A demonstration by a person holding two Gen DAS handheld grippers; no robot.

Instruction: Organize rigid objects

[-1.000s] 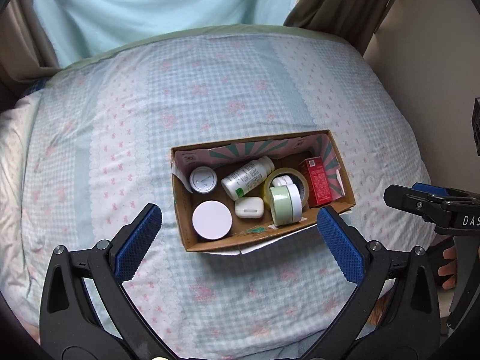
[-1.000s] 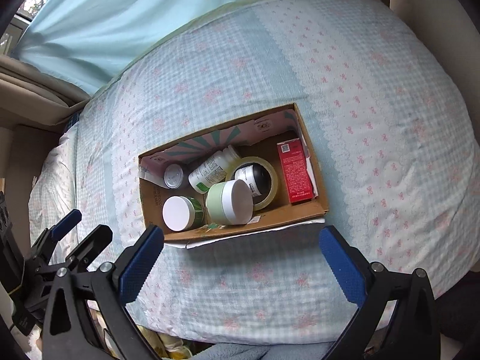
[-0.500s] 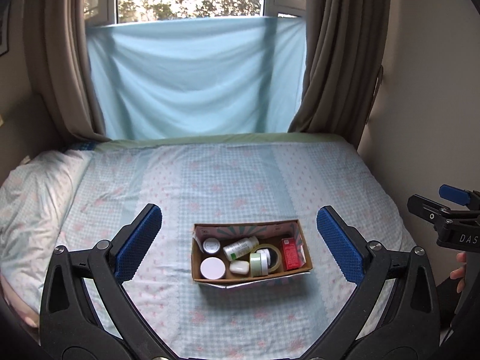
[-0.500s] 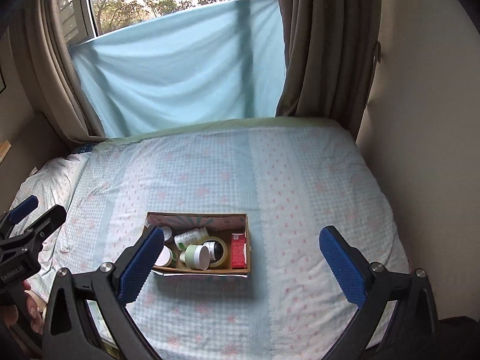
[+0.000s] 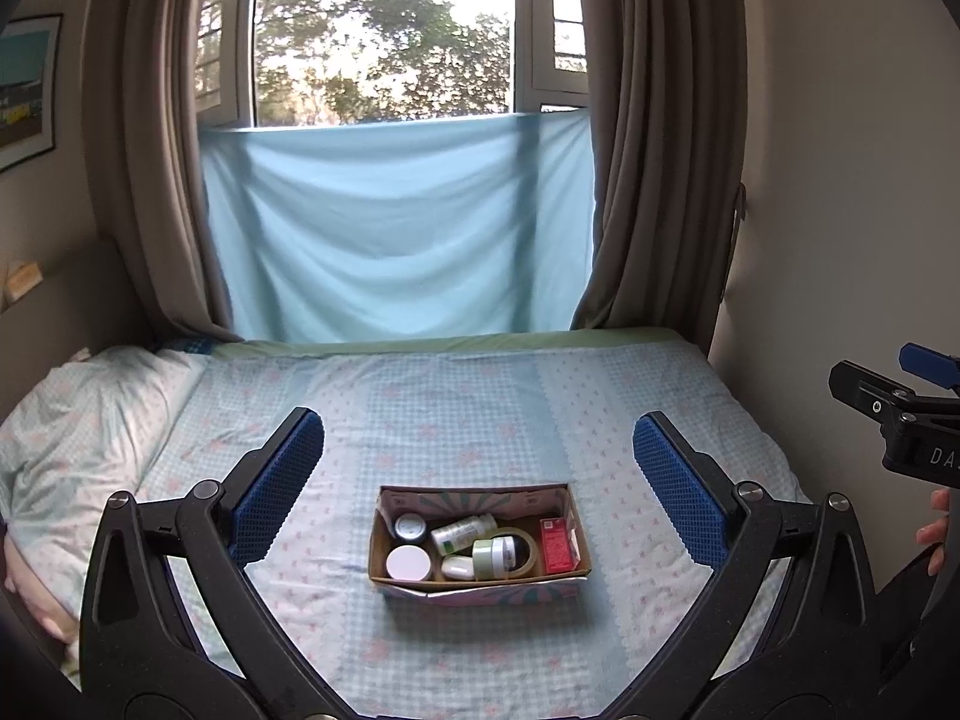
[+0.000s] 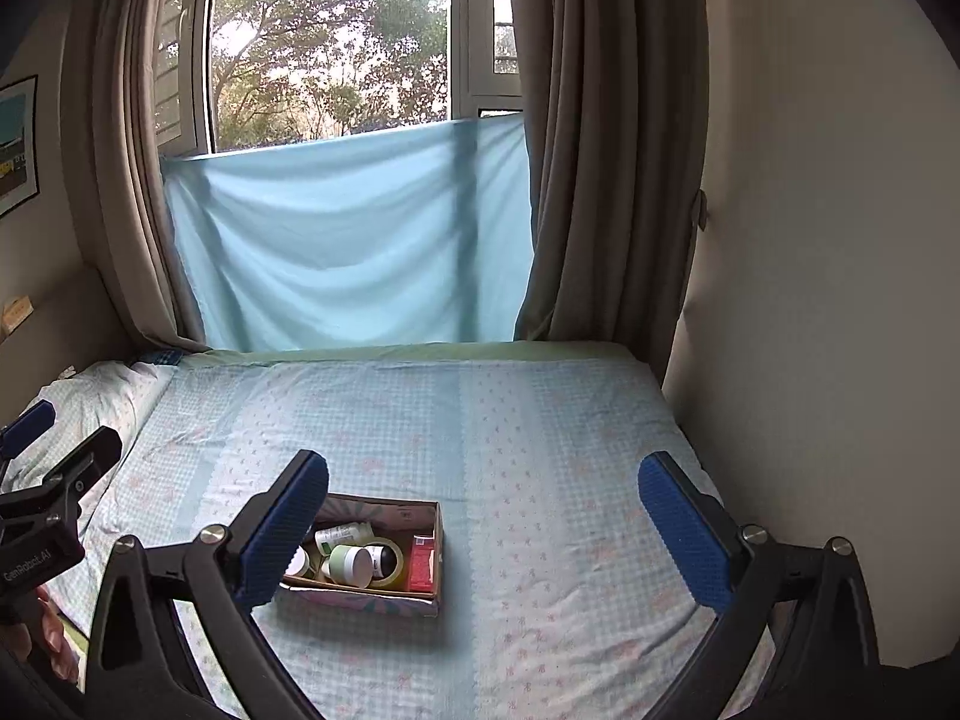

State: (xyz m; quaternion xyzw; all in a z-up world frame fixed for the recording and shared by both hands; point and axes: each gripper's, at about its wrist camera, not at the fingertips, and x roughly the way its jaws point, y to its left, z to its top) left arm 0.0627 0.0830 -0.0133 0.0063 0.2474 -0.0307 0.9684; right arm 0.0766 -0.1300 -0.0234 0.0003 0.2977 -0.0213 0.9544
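One bed (image 5: 630, 396), covered in a pale blue checked sheet with pink flecks, fills the room from wall to wall. One pillow (image 5: 84, 420) lies at its left end. Behind the bed, one window (image 5: 384, 30) is flanked by two brown curtains (image 5: 654, 138), and one light blue cloth (image 5: 396, 228) hangs across its lower part.

Two handheld grippers are raised above the near edge of the bed. The left gripper (image 5: 477, 480) has its blue-padded jaws spread wide, nothing between them. The right gripper (image 6: 483, 519) is likewise spread wide and carries nothing.

One open cardboard box (image 5: 480, 585) sits on the sheet, towards the near edge, well below both grippers and untouched by either. All the rigid items lie inside it. Counted:
- one red carton (image 5: 557, 546), against the right wall;
- one roll of yellowish tape (image 5: 522, 549), lying flat beside the carton;
- one white bottle (image 5: 463, 528) on its side, with a green label;
- one green jar (image 5: 489, 558) tipped over by the tape;
- one white-lidded round jar (image 5: 408, 563), front left;
- one smaller jar with a silver lid (image 5: 410, 525), rear left;
- one small white item (image 5: 457, 567), too small to identify with certainty.

Seven items in all.
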